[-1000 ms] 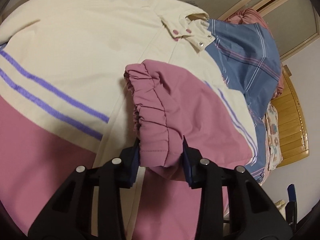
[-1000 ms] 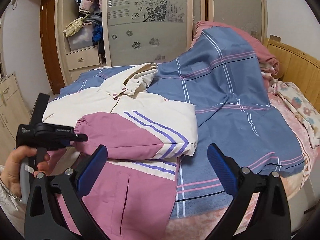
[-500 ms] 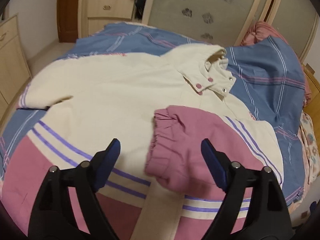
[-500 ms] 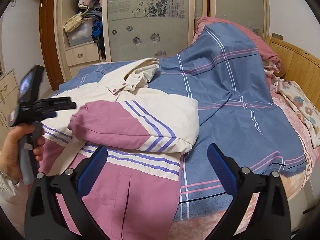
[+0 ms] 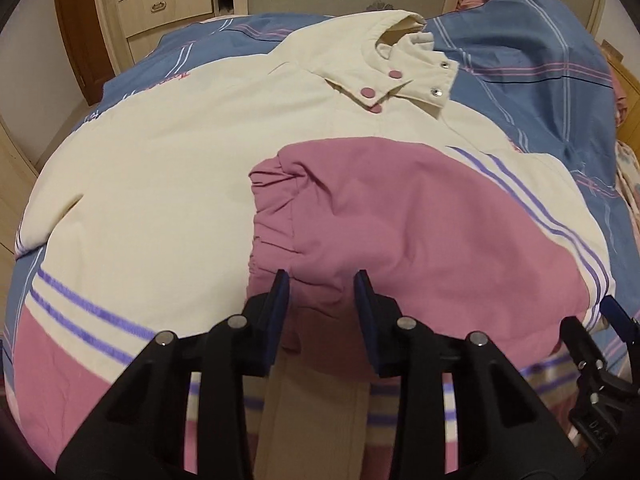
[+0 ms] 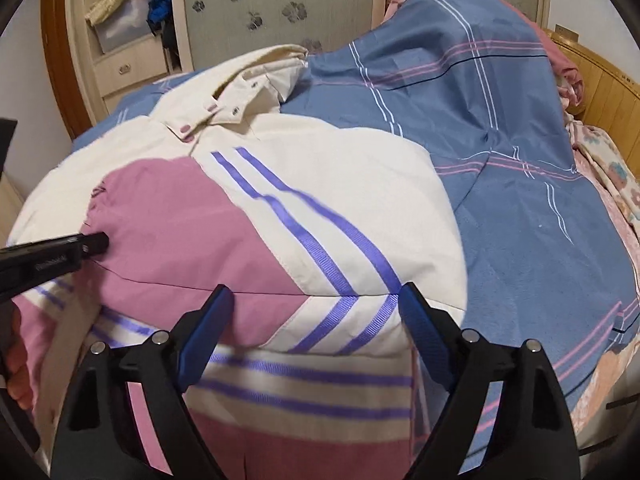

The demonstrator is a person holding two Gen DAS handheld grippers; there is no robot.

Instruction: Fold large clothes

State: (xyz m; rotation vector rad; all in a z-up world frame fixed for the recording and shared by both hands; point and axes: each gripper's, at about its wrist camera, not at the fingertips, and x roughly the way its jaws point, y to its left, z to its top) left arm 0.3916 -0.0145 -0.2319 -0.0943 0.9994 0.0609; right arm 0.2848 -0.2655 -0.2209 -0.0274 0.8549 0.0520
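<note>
On the bed (image 6: 500, 208) lay the jacket (image 5: 168, 184), sleeve (image 5: 400, 232) folded across. Left gripper (image 5: 322, 284) at six o'clock pinched the cuff; right gripper (image 6: 316, 304) gaped wide.

Plaid bedspread (image 6: 500, 152); wardrobe (image 6: 280, 4); wooden headboard (image 6: 608, 96)

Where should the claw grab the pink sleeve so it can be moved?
Probably the gathered cuff end of the pink sleeve, coming in low from the jacket's hem side. The elastic bunches the fabric into a thick ridge that is easy to pinch. The left claw already has its fingers on either side of that end. The right claw stands open at the sleeve's striped fold.
</note>
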